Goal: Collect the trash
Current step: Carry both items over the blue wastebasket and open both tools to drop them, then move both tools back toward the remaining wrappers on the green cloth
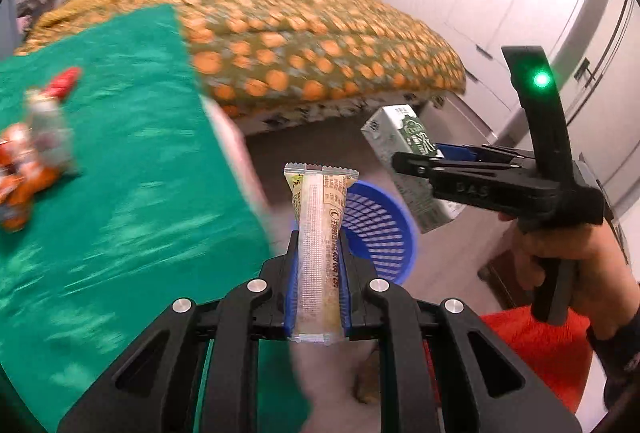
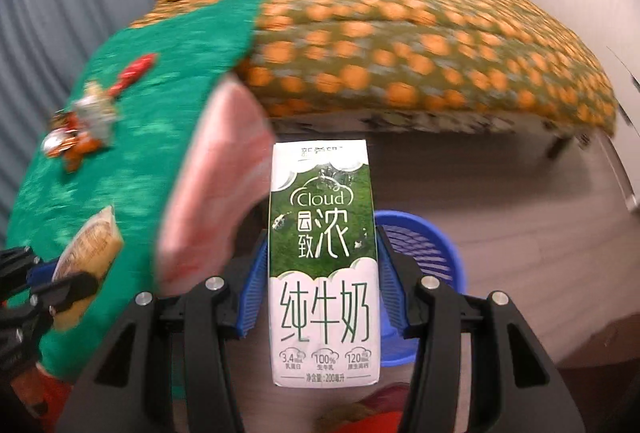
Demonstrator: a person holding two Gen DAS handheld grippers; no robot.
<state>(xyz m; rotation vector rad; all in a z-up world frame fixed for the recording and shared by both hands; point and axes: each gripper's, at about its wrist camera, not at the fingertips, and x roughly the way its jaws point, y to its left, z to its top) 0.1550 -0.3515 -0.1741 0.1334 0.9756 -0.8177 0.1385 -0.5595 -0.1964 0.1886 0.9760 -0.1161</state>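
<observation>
Basket position is what my next move turns on: the blue mesh wastebasket [image 1: 376, 233] stands on the floor off the table's edge, and from the left gripper [image 1: 319, 257] it lies just past the fingertips toward one o'clock, partly hidden behind what I carry. From the right gripper [image 2: 322, 265] the same wastebasket [image 2: 424, 257] shows toward two o'clock, behind the carton. I judge both about equally close, the left perhaps more squarely lined up.

My left fingers are clamped on a snack bar wrapper [image 1: 320, 253], its long axis running straight out along the fingers, toward twelve o'clock. It is pale and translucent, with crimped ends, printed text on one side, and looks light and crinkly.

My right fingers grip a milk carton [image 2: 324, 261] by its two narrow sides, standing upright, long axis also toward twelve. It is white and green, marked "Cloud".

On the green tablecloth [image 1: 132, 161], at nine to ten o'clock, more trash waits: an orange wrapper [image 1: 16, 189] and a red packet [image 1: 64, 83], blurred.
</observation>
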